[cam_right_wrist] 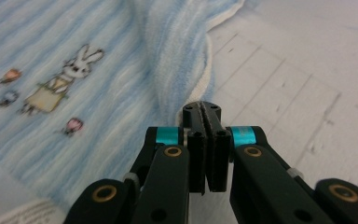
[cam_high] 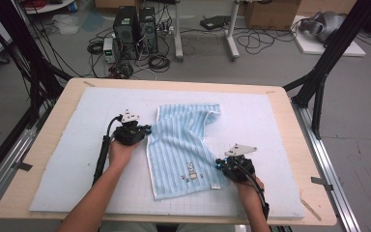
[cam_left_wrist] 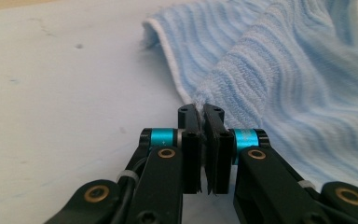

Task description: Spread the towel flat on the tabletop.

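A light blue striped towel point(cam_high: 181, 145) with a small rabbit picture point(cam_high: 190, 169) lies partly rumpled on the pale blue mat point(cam_high: 270, 121). My left gripper point(cam_high: 147, 130) sits at the towel's left edge, about halfway along it. In the left gripper view the left gripper point(cam_left_wrist: 201, 109) is shut on the white hem of the towel point(cam_left_wrist: 284, 70). My right gripper point(cam_high: 217, 163) is at the towel's right edge near its front corner. In the right gripper view the right gripper point(cam_right_wrist: 203, 108) is shut on a raised fold of the towel point(cam_right_wrist: 74, 116), beside the rabbit point(cam_right_wrist: 67, 79).
The mat covers most of a wooden table point(cam_high: 53, 121), whose bare rim runs all around. Black frame posts point(cam_high: 319, 82) stand at the table's far corners. Computer towers point(cam_high: 135, 29) and cables sit on the floor beyond the far edge.
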{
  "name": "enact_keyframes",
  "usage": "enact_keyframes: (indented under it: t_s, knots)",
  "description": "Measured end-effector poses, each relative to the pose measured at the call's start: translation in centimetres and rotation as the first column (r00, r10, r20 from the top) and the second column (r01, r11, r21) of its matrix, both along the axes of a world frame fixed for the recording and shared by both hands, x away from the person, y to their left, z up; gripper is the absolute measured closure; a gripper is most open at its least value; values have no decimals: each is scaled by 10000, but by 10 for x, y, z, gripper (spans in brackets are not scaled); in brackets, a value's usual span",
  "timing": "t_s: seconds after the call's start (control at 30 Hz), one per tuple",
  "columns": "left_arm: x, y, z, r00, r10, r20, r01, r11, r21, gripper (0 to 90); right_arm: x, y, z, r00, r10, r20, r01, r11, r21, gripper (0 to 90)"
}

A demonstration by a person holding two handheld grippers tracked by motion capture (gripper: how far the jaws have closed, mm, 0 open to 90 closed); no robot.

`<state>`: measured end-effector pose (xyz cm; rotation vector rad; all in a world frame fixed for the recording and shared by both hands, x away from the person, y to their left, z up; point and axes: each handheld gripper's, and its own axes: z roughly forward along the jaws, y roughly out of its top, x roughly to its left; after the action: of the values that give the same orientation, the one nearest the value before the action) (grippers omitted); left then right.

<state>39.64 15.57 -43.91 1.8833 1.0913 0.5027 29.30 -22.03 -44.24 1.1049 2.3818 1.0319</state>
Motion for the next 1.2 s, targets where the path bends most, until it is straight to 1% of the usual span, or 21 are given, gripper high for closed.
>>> enact_keyframes:
  t_s: [0.13,0.17,0.2,0.27,0.3,0.4,0.47,0.53,0.6,0.67,0.73,0.77,0.87,0.93,0.97,1.03,1.07,1.1,1.13,1.17,1.2]
  knots:
    - [4,8,-4,9991,301,-284,-307,9993,-217,844,-12,-1,1,9981,466,-401,-454,9985,306,887]
    - [4,8,-4,9988,364,-331,-375,9988,-325,819,-14,-2,1,9970,613,-469,-595,9975,377,847]
    - [4,9,-4,9981,484,-381,-500,9979,-420,744,-16,-3,3,9978,565,-353,-552,9978,377,744]
    - [5,11,-3,9953,680,-693,-743,9928,-940,531,-15,-9,8,9998,200,87,-207,9958,895,679]
    - [4,12,-1,9955,636,-697,-706,9921,-1041,473,-11,-14,11,9988,-125,464,68,9924,1226,612]
    - [-2,14,3,9978,497,-442,-545,9918,-1158,415,3,-19,17,9912,-918,954,716,9778,1971,514]
    - [-7,17,5,9988,459,-175,-478,9895,-1363,424,18,-16,18,9844,-1402,1063,1174,9735,1961,466]
    - [-10,20,5,9994,328,-116,-341,9879,-1511,420,32,-11,20,9797,-1632,1167,1407,9735,1802,428]
    - [-14,22,3,9997,158,-186,-189,9842,-1761,409,43,-3,21,9754,-1673,1437,1466,9785,1448,452]
    - [-17,24,2,9996,142,-252,-182,9857,-1677,404,55,6,20,9796,-1362,1475,1189,9856,1201,473]
    - [-21,26,2,9998,113,-132,-134,9844,-1754,392,66,14,16,9852,-1177,1244,1053,9892,1019,475]
    - [-23,27,3,9999,84,-58,-93,9842,-1767,378,71,17,13,9893,-1126,924,1033,9896,1000,467]
    - [-25,31,5,9998,65,197,-25,9806,-1962,341,83,30,6,9944,-950,459,911,9925,809,460]
    - [-27,32,6,9997,49,258,3,9801,-1986,326,86,41,3,9974,-562,448,539,9972,512,474]
    - [-28,33,6,9996,16,280,39,9809,-1944,324,88,45,1,9983,-500,292,487,9978,447,479]
    - [-30,33,6,9995,16,308,42,9821,-1886,324,92,51,-3,9994,-342,-47,343,9989,309,550]
    - [-31,34,6,9995,33,314,27,9819,-1895,325,92,52,-5,9995,-317,-63,319,9990,319,594]
    - [-32,35,6,9995,32,324,30,9822,-1878,325,92,51,-4,9998,-184,-113,188,9991,368,691]
    - [-33,36,6,9994,53,337,11,9821,-1882,325,91,51,-4,10000,-9,-85,12,9996,285,789]
    - [-34,37,6,9997,26,256,21,9829,-1842,326,91,51,-3,9998,171,-34,-170,9997,194,844]
    - [-34,37,6,9998,-8,195,44,9831,-1828,325,90,53,-2,9997,166,162,-164,9997,-162,857]
